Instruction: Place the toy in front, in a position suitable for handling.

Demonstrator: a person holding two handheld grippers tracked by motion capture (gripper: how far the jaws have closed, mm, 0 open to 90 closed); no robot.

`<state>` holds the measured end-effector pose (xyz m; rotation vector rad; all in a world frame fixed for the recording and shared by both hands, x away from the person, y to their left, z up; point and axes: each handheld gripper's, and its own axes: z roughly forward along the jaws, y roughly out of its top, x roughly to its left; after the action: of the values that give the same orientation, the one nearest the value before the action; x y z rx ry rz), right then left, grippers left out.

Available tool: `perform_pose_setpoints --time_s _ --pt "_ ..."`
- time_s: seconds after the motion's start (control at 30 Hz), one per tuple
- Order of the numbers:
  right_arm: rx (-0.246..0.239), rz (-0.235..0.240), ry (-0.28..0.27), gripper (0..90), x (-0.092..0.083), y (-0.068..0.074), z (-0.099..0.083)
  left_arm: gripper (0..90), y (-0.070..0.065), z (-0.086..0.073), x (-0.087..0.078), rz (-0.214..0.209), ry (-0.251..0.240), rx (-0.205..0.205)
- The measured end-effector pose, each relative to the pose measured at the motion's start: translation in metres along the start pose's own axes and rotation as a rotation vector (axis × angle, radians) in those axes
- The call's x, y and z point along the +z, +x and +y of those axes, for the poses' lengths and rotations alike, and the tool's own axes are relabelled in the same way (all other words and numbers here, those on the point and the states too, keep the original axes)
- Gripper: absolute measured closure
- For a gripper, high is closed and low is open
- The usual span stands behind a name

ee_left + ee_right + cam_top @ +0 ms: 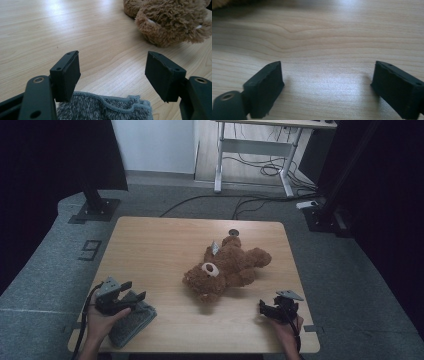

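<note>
Grey fleece cloth [105, 108] lay under your wide, empty left gripper [113, 72]; your right gripper [327, 87] gaped empty, so closing on the cloth looked next.

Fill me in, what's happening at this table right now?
A person stands at a wooden table with a two-jaw gripper in each hand. The left gripper hovers with open jaws just over a grey fleecy cloth at the near left corner, not gripping it. The right gripper sits low over bare wood near the right edge, jaws open with nothing between them. A brown teddy bear lies in the middle of the table, untouched by either gripper.
</note>
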<state>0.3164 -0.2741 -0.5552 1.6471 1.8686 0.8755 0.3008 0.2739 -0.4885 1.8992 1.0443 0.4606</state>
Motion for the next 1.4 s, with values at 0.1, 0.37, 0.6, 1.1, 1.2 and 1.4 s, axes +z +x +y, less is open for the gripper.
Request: perform_pose_setpoints --time_s 0.1,0.37,0.6,1.1,1.2,1.4 --pt "0.013 0.031 -0.015 12.7 -0.001 -0.003 -0.001 28.2 -0.001 0.000 0.000 -0.004 -0.002 0.000" --pt "-0.025 0.089 -0.068 12.9 -0.007 0.000 0.002 28.1 -0.005 0.000 0.004 -0.016 0.007 0.004" --pt "-0.059 0.149 -0.153 13.4 -0.022 0.011 0.020 27.9 -0.007 0.000 0.005 -0.023 0.009 0.009" --pt "-0.117 0.362 -0.186 23.6 0.008 0.044 0.086 28.0 -0.004 -0.001 0.004 -0.023 0.009 0.001" --pt "-0.126 0.389 -0.167 36.5 0.014 0.048 0.085 28.0 -0.003 -0.002 0.003 -0.017 0.001 -0.005" --pt "-0.147 0.469 -0.170 65.6 0.018 0.064 0.075 28.2 -0.001 -0.002 0.000 -0.005 -0.018 -0.014"
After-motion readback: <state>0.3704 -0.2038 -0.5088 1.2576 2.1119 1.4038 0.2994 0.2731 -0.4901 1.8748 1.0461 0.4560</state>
